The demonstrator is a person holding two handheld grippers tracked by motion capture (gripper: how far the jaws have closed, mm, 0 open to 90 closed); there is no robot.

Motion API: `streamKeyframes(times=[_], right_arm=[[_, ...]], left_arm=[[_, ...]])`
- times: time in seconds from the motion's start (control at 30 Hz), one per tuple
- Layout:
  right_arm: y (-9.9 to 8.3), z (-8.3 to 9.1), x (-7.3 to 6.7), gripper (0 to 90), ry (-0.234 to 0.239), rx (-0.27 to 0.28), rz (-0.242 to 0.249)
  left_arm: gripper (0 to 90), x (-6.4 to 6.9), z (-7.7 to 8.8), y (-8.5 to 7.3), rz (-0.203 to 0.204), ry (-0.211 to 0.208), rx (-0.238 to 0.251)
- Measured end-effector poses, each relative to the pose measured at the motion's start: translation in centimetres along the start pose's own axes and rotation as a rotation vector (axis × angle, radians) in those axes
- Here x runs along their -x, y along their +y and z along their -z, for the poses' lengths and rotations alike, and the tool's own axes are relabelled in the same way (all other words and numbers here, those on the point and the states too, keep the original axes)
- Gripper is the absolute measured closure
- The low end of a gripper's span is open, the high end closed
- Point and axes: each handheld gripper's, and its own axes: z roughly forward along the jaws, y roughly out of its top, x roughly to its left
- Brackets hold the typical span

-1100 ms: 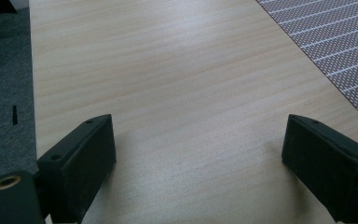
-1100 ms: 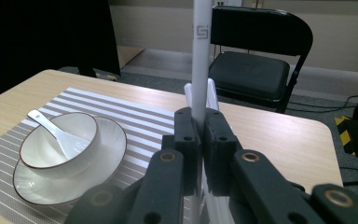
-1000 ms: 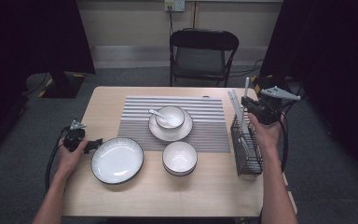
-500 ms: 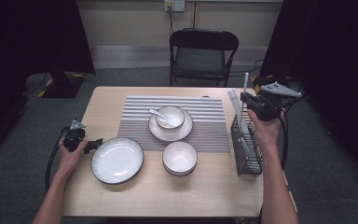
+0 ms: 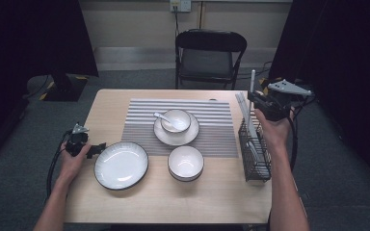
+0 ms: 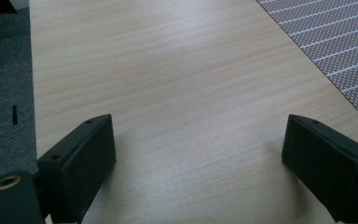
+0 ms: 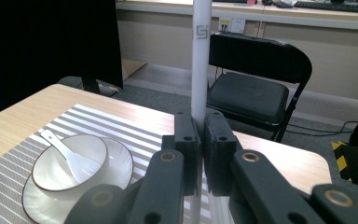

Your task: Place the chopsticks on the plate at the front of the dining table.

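My right gripper point(image 5: 254, 99) is shut on a white stick-like utensil point(image 5: 253, 79) and holds it upright above the far end of the black wire rack point(image 5: 256, 155). In the right gripper view the white utensil point(image 7: 200, 56) rises straight up from between the closed jaws of the right gripper point(image 7: 200, 128). My left gripper point(image 5: 98, 148) rests on the table's left side, just left of the white plate point(image 5: 121, 165). Seen from the left gripper's own view, the left gripper point(image 6: 198, 140) stands open over bare wood with nothing between its jaws.
A striped placemat point(image 5: 212, 139) carries a saucer point(image 5: 191, 135) with a small bowl point(image 5: 177, 119) and a white spoon point(image 5: 163, 116). A second white bowl point(image 5: 186, 162) sits in front of it. More utensils lie in the rack. A black folding chair point(image 5: 209, 53) stands behind the table.
My right gripper has lifted the white utensil slightly higher above the rack. The left hand has stayed put.
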Motion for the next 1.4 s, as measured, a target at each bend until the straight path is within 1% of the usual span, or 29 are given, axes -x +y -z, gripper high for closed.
streamKeyframes(times=[0.2,0.3,0.37,0.47,0.7,0.77,0.83,0.97,1.2,1.27,1.37,1.4], right_arm=[[0.8,0.4,-0.1,85.7,-0.003,0.023,0.005],[1.1,0.5,-0.1,85.7,-0.007,0.036,0.0],[1.2,0.6,-0.1,85.7,-0.006,0.035,0.002],[1.6,0.7,-0.1,85.7,-0.007,0.057,-0.001],[2.1,0.7,-0.3,85.7,-0.011,0.06,0.008],[2.6,0.8,-0.3,85.7,-0.007,0.07,0.012],[2.9,0.8,-0.4,85.7,-0.005,0.068,0.018],[3.2,0.8,-0.8,85.7,0.014,0.081,0.014],[3.1,0.3,-1.3,85.7,0.043,0.073,0.007],[3.0,0.1,-1.4,85.7,0.047,0.068,0.003],[2.9,-0.1,-1.7,85.7,0.064,0.071,0.001],[2.9,-0.2,-1.9,85.7,0.07,0.072,0.0]], left_arm=[[9.2,0.0,0.0,0.0,0.001,0.0,0.001],[9.2,0.0,0.0,0.0,0.0,0.0,0.001],[9.2,0.0,0.0,0.0,0.001,0.0,0.001],[9.3,0.0,0.0,0.0,0.0,0.0,0.0],[9.2,0.0,0.0,0.0,0.0,0.0,0.0],[9.2,0.0,0.0,0.0,0.001,0.0,0.0],[9.3,0.0,0.0,0.0,0.0,-0.001,0.001],[9.2,0.0,0.0,0.0,-0.005,0.0,-0.001],[9.3,0.0,0.0,0.0,-0.001,-0.001,0.001],[9.7,-0.1,0.0,0.0,-0.007,0.003,0.0],[10.5,0.0,0.1,0.0,-0.008,0.005,-0.003],[11.3,0.0,0.2,0.0,0.0,0.005,-0.007]])
